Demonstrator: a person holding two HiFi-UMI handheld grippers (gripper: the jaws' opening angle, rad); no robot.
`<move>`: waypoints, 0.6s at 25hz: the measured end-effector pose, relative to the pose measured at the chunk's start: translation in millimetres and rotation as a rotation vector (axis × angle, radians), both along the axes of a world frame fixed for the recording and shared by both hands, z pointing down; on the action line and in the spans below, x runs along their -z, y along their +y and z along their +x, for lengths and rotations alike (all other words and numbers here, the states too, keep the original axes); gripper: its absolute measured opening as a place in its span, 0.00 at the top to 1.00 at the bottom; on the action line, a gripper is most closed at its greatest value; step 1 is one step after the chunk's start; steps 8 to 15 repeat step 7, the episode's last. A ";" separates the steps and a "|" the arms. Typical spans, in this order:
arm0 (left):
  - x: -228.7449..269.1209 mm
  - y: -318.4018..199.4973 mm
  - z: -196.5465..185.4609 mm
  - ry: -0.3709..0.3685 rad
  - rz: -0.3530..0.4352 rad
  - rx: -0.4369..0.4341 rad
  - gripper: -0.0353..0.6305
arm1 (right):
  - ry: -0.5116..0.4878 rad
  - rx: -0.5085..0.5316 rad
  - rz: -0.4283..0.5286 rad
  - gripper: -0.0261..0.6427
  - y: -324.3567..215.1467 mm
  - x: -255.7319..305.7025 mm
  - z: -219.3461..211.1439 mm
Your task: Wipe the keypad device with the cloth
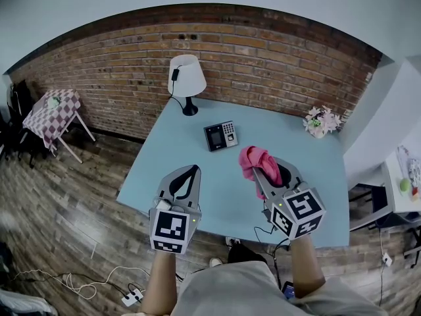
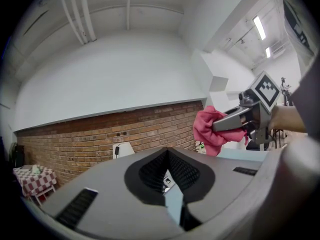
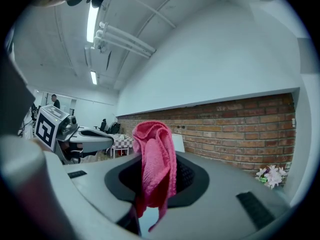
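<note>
The keypad device (image 1: pixel 221 135), black with a grey frame, lies flat on the light blue table (image 1: pixel 171 143), beyond both grippers. My right gripper (image 1: pixel 263 170) is shut on a bunched pink cloth (image 1: pixel 256 160), held in the air to the near right of the device. In the right gripper view the cloth (image 3: pixel 156 159) stands up out of the jaws. My left gripper (image 1: pixel 191 170) hovers over the table's near left part with its jaws shut and nothing in them. The left gripper view shows the right gripper (image 2: pixel 220 126) with the cloth (image 2: pixel 207 134).
A white table lamp (image 1: pixel 187 78) stands at the table's back left, and a bunch of pink flowers (image 1: pixel 321 120) at the back right. A brick wall runs behind. A checkered side table (image 1: pixel 54 110) stands at far left. Cables (image 1: pixel 99 285) lie on the wooden floor.
</note>
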State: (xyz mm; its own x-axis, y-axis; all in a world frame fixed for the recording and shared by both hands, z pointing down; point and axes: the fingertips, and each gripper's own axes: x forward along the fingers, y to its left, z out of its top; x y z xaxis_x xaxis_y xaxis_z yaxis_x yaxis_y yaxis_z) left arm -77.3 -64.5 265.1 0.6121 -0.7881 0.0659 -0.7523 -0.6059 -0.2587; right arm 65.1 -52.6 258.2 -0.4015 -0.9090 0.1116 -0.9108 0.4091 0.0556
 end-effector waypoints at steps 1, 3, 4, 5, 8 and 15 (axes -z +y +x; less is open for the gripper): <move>-0.1 -0.8 0.3 -0.002 0.001 -0.001 0.92 | 0.001 0.001 -0.001 0.80 -0.6 -0.6 -0.3; -0.6 -2.3 -0.1 -0.004 0.002 0.000 0.92 | 0.005 0.002 -0.003 0.80 -2.3 -1.6 -1.5; -1.0 -3.0 -0.8 -0.003 0.001 0.000 0.92 | 0.007 0.003 -0.003 0.80 -3.1 -2.0 -2.4; -1.5 -3.6 -1.6 -0.003 0.000 0.001 0.92 | 0.010 0.003 -0.004 0.80 -3.9 -2.4 -3.5; -2.4 -4.9 -3.5 -0.003 -0.003 0.002 0.92 | 0.016 0.004 -0.005 0.80 -5.6 -3.2 -6.0; -2.4 -4.9 -3.5 -0.003 -0.003 0.002 0.92 | 0.016 0.004 -0.005 0.80 -5.6 -3.2 -6.0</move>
